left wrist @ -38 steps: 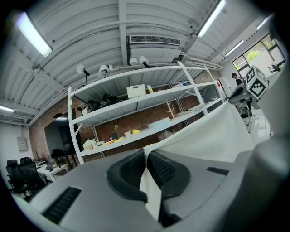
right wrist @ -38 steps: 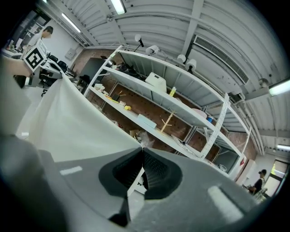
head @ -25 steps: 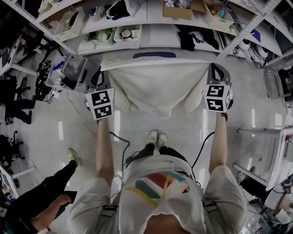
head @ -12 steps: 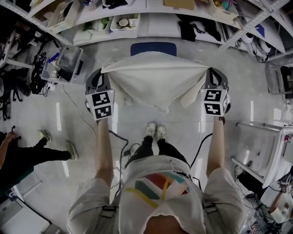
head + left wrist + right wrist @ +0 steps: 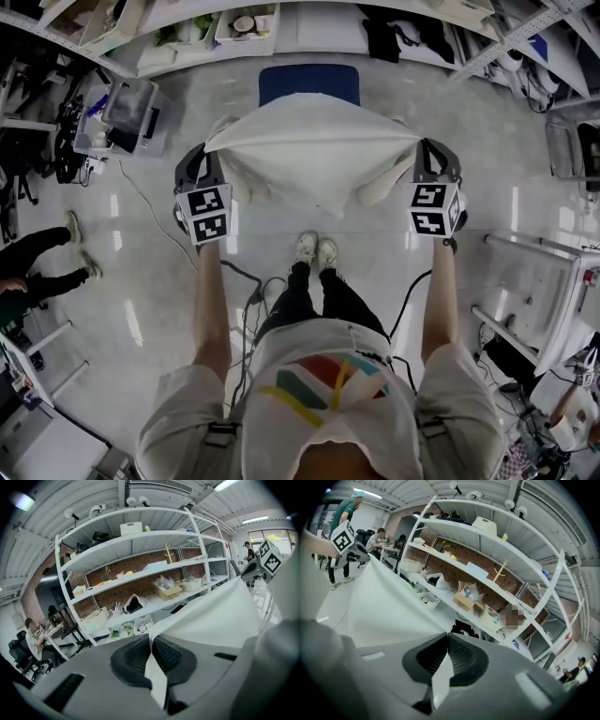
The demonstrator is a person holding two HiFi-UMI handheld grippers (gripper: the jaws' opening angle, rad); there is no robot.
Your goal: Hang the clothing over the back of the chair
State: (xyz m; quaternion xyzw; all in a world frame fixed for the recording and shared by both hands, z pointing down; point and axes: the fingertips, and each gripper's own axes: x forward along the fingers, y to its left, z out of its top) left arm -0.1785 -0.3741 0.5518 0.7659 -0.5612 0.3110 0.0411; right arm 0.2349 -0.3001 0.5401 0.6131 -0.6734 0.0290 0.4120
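Two top corners of the white clothing are pinched tight, one in my left gripper, one in my right gripper. It sags between them, soft and light, I think. The blue chair is just past its far edge.

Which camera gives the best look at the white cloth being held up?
The head view: it shows the white cloth full width, stretched between the left gripper and right gripper, sagging near the blue chair. Each gripper view shows only one corner pinched in shut jaws and fabric running sideways.
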